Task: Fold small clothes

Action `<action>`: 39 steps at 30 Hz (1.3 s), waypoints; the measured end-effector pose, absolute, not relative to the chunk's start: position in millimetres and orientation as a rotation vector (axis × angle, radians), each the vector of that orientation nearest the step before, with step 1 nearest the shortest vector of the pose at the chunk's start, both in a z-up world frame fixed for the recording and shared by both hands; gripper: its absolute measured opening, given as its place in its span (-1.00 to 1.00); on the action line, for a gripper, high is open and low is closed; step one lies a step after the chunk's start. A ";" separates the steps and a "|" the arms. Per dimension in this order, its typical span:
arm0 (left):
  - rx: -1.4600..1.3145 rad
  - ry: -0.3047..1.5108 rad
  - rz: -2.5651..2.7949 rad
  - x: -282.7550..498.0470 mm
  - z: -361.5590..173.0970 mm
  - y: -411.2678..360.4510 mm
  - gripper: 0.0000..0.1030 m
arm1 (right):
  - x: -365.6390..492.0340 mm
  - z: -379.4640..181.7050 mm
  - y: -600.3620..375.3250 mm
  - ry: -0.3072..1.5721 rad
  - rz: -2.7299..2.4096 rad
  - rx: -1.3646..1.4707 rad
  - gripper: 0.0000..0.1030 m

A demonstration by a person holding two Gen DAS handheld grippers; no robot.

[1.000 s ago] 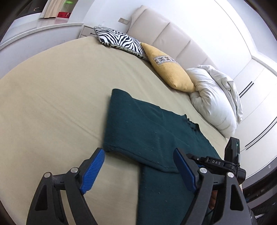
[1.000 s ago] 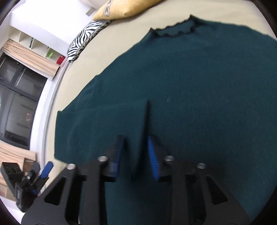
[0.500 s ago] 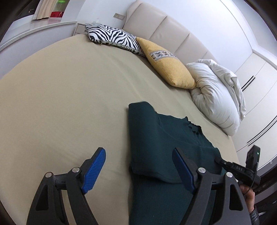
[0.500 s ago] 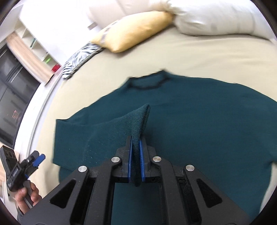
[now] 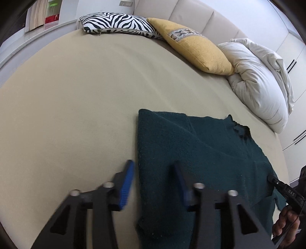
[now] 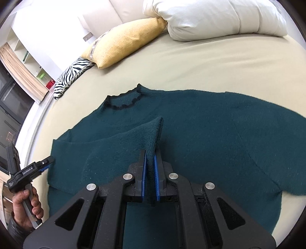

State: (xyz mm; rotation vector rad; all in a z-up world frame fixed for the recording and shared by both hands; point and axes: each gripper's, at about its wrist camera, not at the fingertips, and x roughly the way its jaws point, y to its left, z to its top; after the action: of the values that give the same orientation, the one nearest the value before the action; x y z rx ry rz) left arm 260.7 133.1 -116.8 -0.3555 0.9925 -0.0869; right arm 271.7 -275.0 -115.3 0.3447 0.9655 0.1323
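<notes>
- The left wrist view is aimed steeply down over the bed (image 5: 76, 95), close above its near edge.
- The right wrist view is aimed likewise, nearer the sweater (image 6: 220, 134).
- Sweater and pillows (image 5: 191, 49) are shared.

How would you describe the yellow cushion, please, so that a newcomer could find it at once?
Start at the beige bed and look along its padded cream headboard, where three soft things lie in a row. The mustard-yellow fabric cushion is the middle one, between the black-and-white zebra-striped cushion and the crumpled white pillow. It alone has a patterned band.
</notes>
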 end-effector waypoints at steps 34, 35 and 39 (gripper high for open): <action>-0.373 0.926 -0.078 252.7 -127.7 142.0 -0.80 | 262.6 -128.9 -286.4 0.978 0.043 0.321 -0.95; -0.373 0.927 -0.077 252.8 -127.7 141.4 -0.79 | 258.9 -134.9 -287.6 0.984 0.044 0.325 -0.95; -0.383 0.927 -0.076 251.9 -127.1 141.1 -0.76 | 247.3 -137.9 -299.0 0.986 0.034 0.385 -0.96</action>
State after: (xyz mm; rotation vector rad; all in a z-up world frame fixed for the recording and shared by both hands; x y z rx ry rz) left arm 251.9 141.1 -127.1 -0.3825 0.9273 -0.0764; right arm 247.3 -299.0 -137.9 0.3851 0.9865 0.0335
